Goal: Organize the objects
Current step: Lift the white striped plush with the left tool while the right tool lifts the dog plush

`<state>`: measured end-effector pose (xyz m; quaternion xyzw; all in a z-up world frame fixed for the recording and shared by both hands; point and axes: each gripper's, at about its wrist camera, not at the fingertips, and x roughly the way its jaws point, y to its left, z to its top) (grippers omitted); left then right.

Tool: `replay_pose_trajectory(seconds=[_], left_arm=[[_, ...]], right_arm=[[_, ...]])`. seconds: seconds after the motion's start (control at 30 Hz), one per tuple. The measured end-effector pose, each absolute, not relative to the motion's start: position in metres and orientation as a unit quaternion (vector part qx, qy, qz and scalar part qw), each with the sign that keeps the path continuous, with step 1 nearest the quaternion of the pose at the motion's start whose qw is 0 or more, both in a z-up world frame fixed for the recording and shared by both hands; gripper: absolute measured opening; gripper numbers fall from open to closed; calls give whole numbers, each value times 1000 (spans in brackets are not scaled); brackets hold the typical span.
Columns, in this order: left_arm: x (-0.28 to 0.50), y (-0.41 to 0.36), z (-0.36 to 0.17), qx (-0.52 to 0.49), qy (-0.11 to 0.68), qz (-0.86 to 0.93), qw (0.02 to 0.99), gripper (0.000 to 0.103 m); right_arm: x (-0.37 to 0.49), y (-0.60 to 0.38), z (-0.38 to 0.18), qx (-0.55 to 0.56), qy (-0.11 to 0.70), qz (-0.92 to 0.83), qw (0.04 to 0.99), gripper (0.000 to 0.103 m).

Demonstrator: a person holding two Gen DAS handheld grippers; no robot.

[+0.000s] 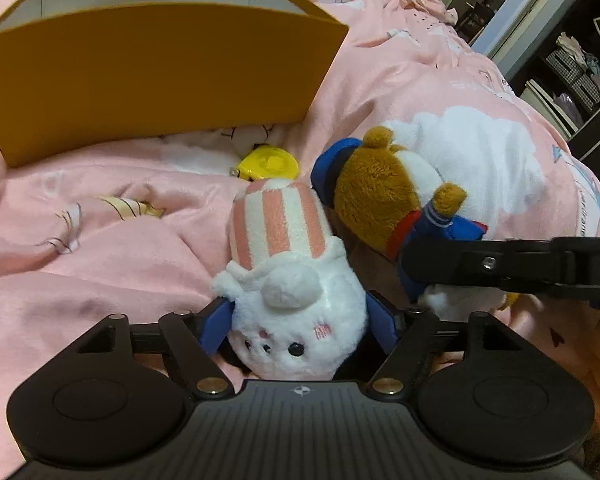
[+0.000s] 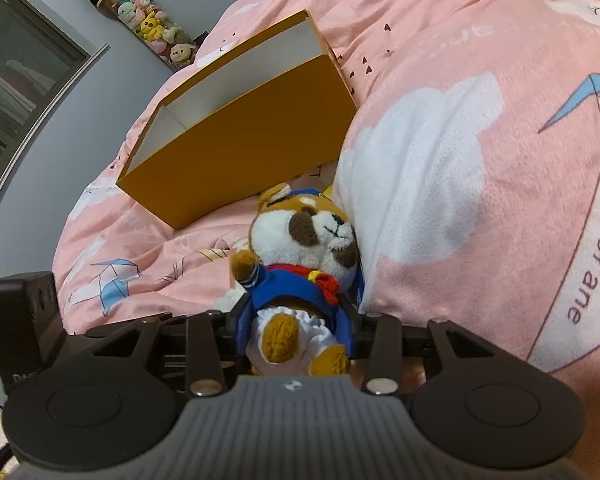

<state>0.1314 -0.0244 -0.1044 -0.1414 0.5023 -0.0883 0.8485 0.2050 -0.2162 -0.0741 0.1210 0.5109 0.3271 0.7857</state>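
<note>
While both grippers grip a toy, the lift toward the orange box [image 2: 236, 128] looks risky: the left gripper [image 1: 298, 326], jaws clenched on the white plush [image 1: 296, 308], pinches only its soft head, and the right gripper [image 2: 296, 328], jaws closed around the brown bear plush [image 2: 300, 264], holds its waist. Either could squirm loose, or the two could collide, lying side by side. A yellow toy [image 1: 268, 164] rests near the box. Underneath is a rumpled pink duvet [image 2: 480, 80] on a bed; shelves line the room.

Orange box [image 1: 152, 80], white inside. White plush [image 1: 296, 316], pink-and-white striped hat. Brown-and-white plush dog [image 2: 304, 240], blue coat, red scarf. Pink bedcover [image 2: 500, 184], white clouds. Yellow item [image 1: 268, 165].
</note>
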Motion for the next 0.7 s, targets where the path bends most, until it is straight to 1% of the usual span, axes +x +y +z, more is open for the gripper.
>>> replay_pose_trajectory(seconds=[0.23, 0.4, 0.7], left_arm=[[120, -21, -95, -147, 487, -85, 857, 77], [107, -14, -72, -152, 461, -87, 870, 77], [103, 17, -35, -202, 417, -80, 883, 77]], right_arm=[[203, -219, -71, 128, 507, 335, 784, 44], [201, -215, -59, 114, 492, 349, 789, 44], [216, -199, -23, 96, 452, 382, 800, 44]])
